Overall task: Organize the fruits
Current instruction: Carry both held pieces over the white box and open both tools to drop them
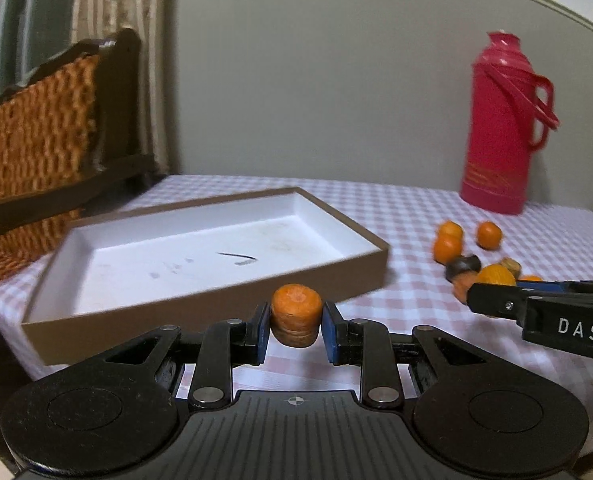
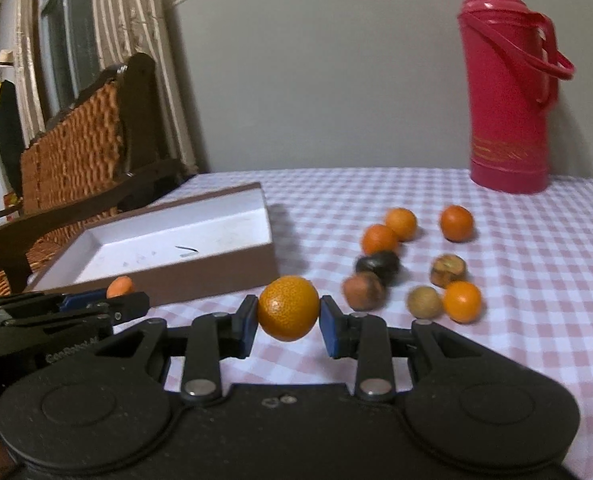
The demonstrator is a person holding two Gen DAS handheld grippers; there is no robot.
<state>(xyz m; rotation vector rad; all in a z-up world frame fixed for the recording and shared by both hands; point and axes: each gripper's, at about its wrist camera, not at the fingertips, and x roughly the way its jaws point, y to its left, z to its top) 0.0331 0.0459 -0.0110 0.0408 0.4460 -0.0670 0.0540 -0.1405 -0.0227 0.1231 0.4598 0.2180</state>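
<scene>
The left tool (image 1: pixel 296 322) is clamped on a carrot stub (image 1: pixel 296 314), its blue pads (image 1: pixel 262 330) pressing the stub from both sides with the cut end facing up; the stub hangs above the checked worktop (image 1: pixel 396 216), just in front of the near wall of the box (image 1: pixel 224 304). The right tool (image 2: pixel 288 316) grips a small orange (image 2: pixel 288 308) the same way — pads tight on either side, the fruit clear of the cloth. The box is a shallow brown tray with a white inside, lying at the left of the worktop; nothing but a dark mark and some smudges shows on its floor. In the right wrist view the left tool comes in from the left edge with the stub at its tip, close to the box's front wall. In the left wrist view the right tool reaches in from the right, its fruit partly hidden behind its finger. To the right of the box a loose cluster of fruit lies on the cloth: four more small oranges (image 2: pixel 456 223), a dark round piece (image 2: pixel 378 266), a brownish bruised one (image 2: pixel 363 291), a tan one (image 2: pixel 424 301) and a brown stub-like piece (image 2: pixel 448 270) — some touching, some apart. A red flask (image 2: pixel 508 92) stands upright at the far right of the worktop, near the wall. A wicker chair (image 2: pixel 76 140) sits beyond the box, beside a striped curtain (image 2: pixel 136 20).
</scene>
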